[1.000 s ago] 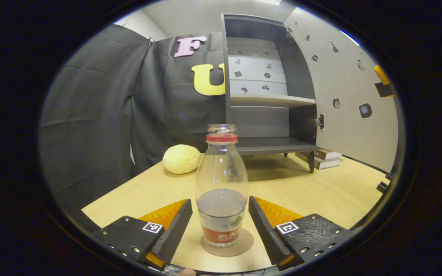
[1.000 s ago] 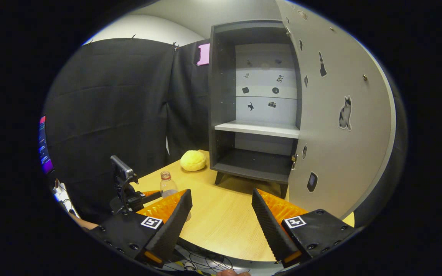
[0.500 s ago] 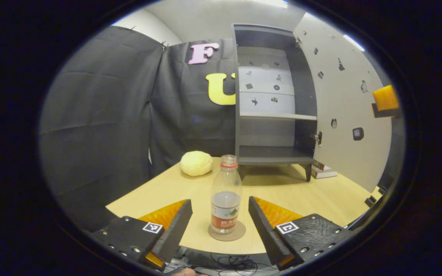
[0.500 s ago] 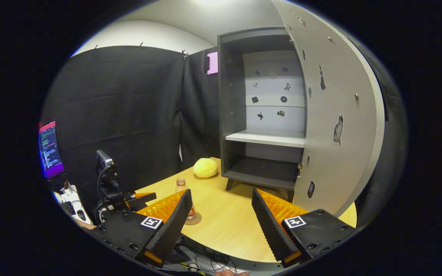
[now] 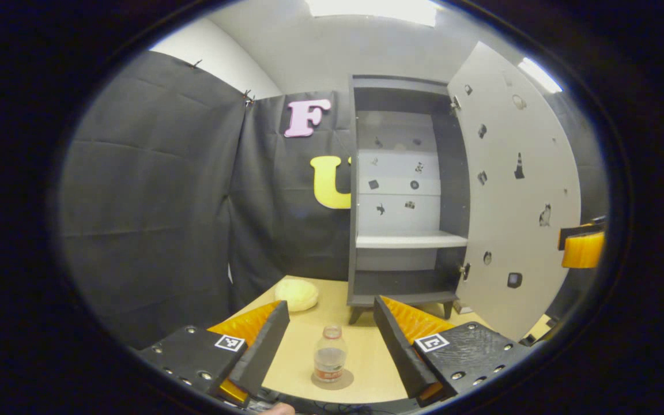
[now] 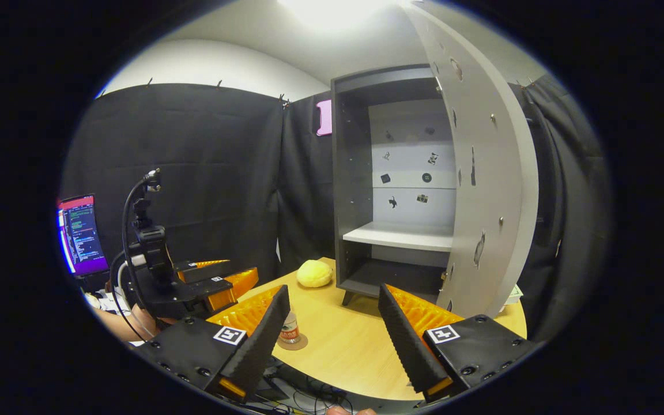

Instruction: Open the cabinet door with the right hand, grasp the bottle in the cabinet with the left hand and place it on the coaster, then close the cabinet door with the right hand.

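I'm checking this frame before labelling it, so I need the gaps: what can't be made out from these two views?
- Bottle, right gripper view: mostly hidden behind the right gripper's own finger; its level can't be read.
- Bottle label, left gripper view: too small to read.
- Books, right gripper view: cut off by the open cabinet door.
- Door stickers, left gripper view: too small to identify.
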